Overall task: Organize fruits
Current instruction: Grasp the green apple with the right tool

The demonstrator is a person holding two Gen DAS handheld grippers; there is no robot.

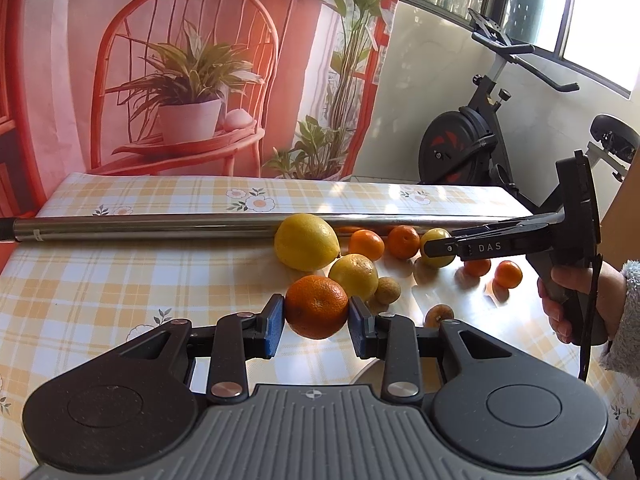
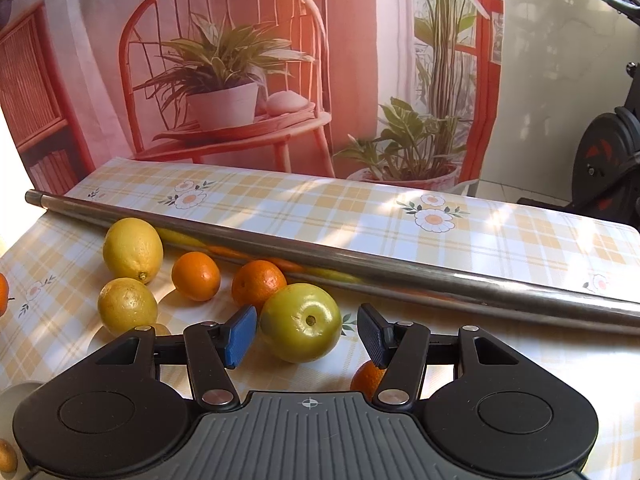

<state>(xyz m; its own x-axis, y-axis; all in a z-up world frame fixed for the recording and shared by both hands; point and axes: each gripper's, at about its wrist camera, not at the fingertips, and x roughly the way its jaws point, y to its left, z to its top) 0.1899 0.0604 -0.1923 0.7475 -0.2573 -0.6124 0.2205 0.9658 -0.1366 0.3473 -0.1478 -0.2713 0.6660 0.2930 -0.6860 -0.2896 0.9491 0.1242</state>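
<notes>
My left gripper [image 1: 317,320] is shut on an orange [image 1: 317,306] and holds it above the table. Behind it lie a large lemon [image 1: 306,242], a smaller lemon [image 1: 354,277], a small brown fruit [image 1: 387,290] and several small oranges [image 1: 366,244]. My right gripper [image 2: 307,334] is open, its blue pads on either side of a green apple [image 2: 301,322] on the table, not touching it. It also shows in the left wrist view [image 1: 440,248], over the apple [image 1: 436,240]. Two lemons [image 2: 133,249] and two oranges [image 2: 196,276] lie to the apple's left.
A long steel tube [image 2: 360,268] lies across the checked tablecloth [image 2: 360,208] behind the fruit. A small orange [image 2: 366,378] lies under the right gripper. A white round rim [image 1: 366,372] shows under the left gripper. An exercise bike [image 1: 480,140] stands beyond the table, at right.
</notes>
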